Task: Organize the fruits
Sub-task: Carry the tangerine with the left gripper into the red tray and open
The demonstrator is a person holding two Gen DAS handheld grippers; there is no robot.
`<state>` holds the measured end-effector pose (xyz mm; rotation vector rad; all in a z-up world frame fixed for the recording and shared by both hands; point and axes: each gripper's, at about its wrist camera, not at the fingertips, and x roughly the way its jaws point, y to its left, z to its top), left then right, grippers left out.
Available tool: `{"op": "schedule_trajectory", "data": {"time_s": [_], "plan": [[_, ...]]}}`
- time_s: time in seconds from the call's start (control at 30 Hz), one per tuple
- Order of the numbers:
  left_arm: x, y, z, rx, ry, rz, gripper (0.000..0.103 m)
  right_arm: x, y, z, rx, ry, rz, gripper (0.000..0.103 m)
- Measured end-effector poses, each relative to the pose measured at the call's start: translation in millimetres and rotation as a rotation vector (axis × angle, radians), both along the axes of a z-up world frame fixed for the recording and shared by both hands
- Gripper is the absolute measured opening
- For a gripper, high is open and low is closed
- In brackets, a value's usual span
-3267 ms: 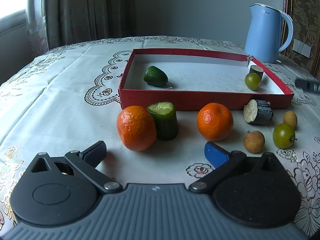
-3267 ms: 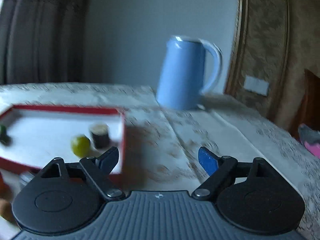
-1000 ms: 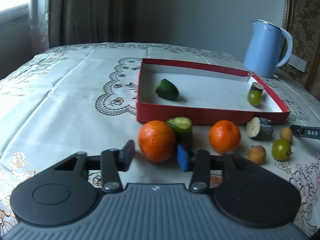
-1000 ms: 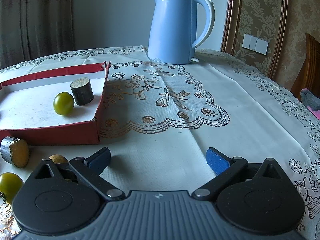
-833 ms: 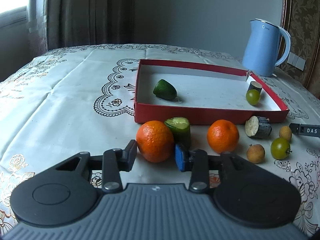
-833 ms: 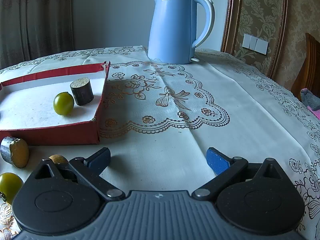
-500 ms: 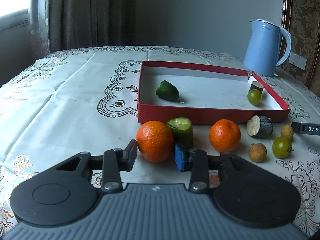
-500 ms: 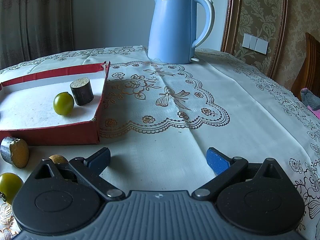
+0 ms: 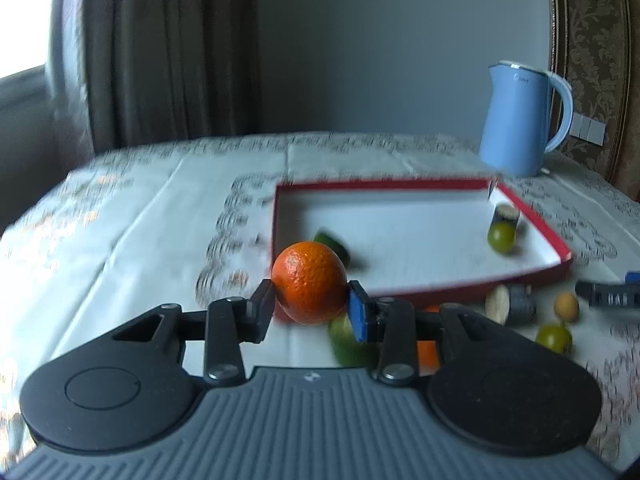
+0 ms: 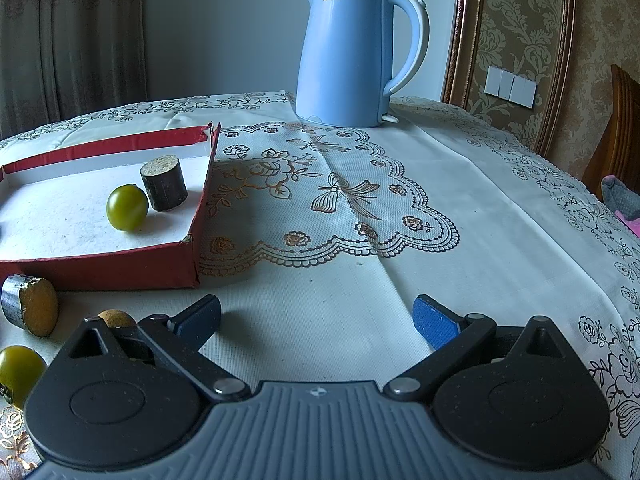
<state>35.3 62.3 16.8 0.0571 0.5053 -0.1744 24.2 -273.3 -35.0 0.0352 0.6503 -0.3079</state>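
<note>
Left gripper [image 9: 311, 307] clamped on an orange [image 9: 309, 282], held clear of the tablecloth [image 9: 132, 240] in front of the red tray's [image 9: 558, 242] near wall. Right gripper [image 10: 318, 320], jaws wide apart and empty, over bare cloth. Outside the tray: a cut cucumber piece [image 9: 347, 340], a dark-skinned stub [image 10: 30, 310], a small brown fruit [image 10: 116, 317], a green round fruit [image 10: 18, 368]. Inside the tray: a green wedge [image 9: 334, 246] near the front left corner; a green round fruit [image 10: 127, 207] touching an upright dark stub [image 10: 164, 183] by the right wall. Beyond: blue kettle [image 10: 348, 56].
</note>
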Motion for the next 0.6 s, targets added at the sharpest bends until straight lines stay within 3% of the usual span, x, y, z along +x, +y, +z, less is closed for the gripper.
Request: {"op": "schedule_trajectory", "data": {"time_s": [0.2, 0.6], "plan": [[45.2, -24.1, 11.0, 0.019, -0.019, -0.017, 0.035, 0.0, -0.2, 0.1, 0.000, 0.000, 0.000, 0.103], [131.9, -52.1, -18.3, 0.047, 0.123, 0.017, 0.035, -0.9, -1.9, -1.1, 0.008, -0.001, -0.002, 0.103]]}}
